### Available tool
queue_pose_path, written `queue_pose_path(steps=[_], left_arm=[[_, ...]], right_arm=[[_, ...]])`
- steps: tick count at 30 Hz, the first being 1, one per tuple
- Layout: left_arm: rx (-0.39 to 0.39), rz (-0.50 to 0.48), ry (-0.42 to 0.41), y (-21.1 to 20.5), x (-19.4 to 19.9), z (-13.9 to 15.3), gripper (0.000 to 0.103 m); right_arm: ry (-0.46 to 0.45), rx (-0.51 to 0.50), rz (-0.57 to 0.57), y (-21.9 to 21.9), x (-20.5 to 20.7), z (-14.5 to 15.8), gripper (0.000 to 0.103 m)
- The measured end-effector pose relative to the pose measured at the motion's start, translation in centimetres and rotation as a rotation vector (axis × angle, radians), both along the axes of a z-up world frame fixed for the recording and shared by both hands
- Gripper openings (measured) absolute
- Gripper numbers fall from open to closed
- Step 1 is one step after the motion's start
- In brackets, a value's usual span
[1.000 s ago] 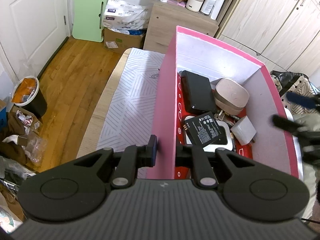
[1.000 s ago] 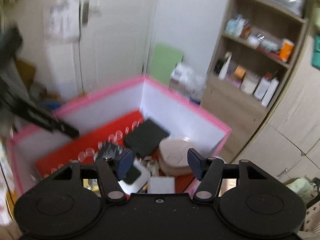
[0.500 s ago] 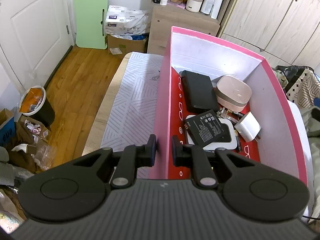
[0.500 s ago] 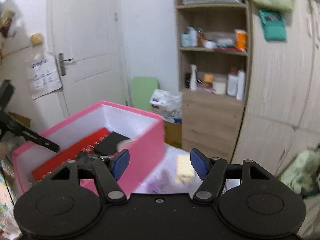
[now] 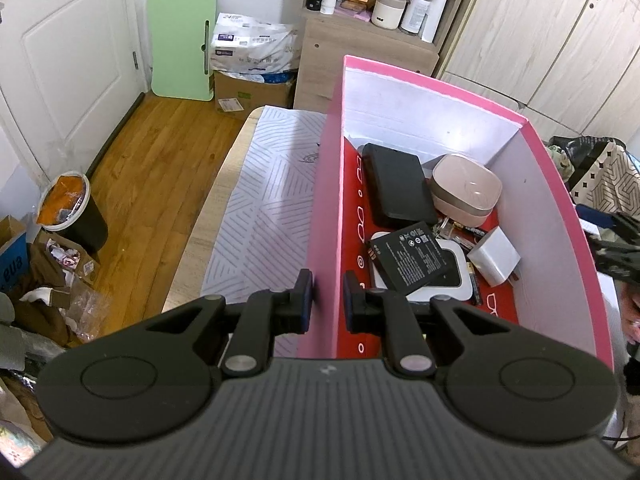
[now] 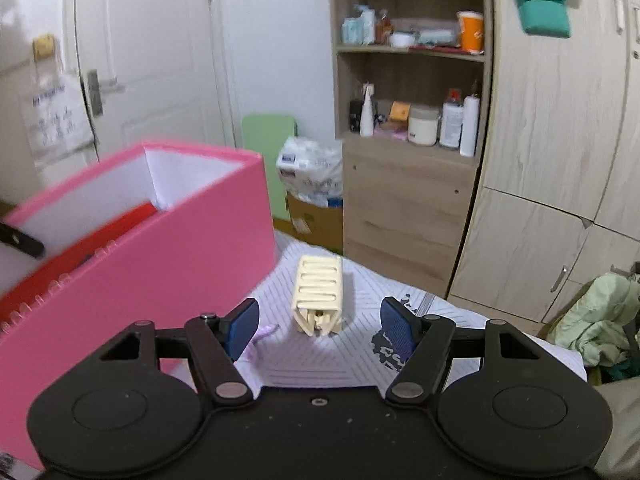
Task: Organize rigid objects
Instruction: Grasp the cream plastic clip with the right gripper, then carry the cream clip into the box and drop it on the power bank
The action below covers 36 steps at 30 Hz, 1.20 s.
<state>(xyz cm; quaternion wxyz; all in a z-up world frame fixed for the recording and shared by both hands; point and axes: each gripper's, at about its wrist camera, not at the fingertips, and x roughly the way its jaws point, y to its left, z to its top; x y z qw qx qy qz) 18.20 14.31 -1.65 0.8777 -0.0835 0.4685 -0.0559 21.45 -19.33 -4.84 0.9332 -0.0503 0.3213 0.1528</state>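
Note:
My left gripper is shut on the near left wall of the pink box. Inside the box lie a black power bank, a beige oval case, a flat black battery on a white device, and a white charger. In the right wrist view the pink box stands at the left. My right gripper is open, nothing between its pads. Just ahead of it a cream slatted clip-like object lies on the striped mat.
A small purple scrap lies by the left pad. A wooden shelf cabinet and wardrobe doors stand behind the table. Left of the table is wooden floor with a bin and clutter.
My right gripper has swung out of the pink box to the right and lower, now facing the cream object on the mat. The left gripper has kept its grip on the box wall.

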Motion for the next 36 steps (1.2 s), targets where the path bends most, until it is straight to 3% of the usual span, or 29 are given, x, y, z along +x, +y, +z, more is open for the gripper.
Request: queue_pose_path(steps=[3, 7, 8, 9, 15, 23, 29, 36], left_arm=[[0.002, -0.011, 0.003, 0.0, 0.0, 0.1, 0.013], [0.003, -0.027, 0.010, 0.2, 0.2, 0.2, 0.013], [0.006, -0.030, 0.010, 0.1, 0.2, 0.2, 0.013], [0.008, -0.033, 0.010, 0.1, 0.2, 0.2, 0.013], [0.020, -0.040, 0.009, -0.1, 0.1, 0.2, 0.013], [0.039, -0.051, 0.000, -0.4, 0.0, 0.2, 0.013], [0.056, -0.059, -0.008, -0.5, -0.3, 0.2, 0.013], [0.069, -0.051, -0.022, -0.7, -0.6, 0.2, 0.013]], right_arm=[[-0.014, -0.154, 0.003, 1.9, 0.9, -1.7, 0.065], [-0.066, -0.167, 0.022, 3.0, 1.0, -2.3, 0.058], [-0.076, -0.166, 0.020, 3.0, 1.1, -2.3, 0.052], [-0.081, -0.159, 0.012, 3.0, 1.2, -2.2, 0.039], [-0.114, -0.065, -0.015, 2.4, 0.3, -0.6, 0.037], [-0.139, 0.089, -0.002, 2.4, -2.9, 4.7, 0.037], [-0.042, 0.286, 0.048, 2.3, -4.2, 7.9, 0.037], [0.040, 0.395, 0.159, 4.7, -4.8, 9.1, 0.037]])
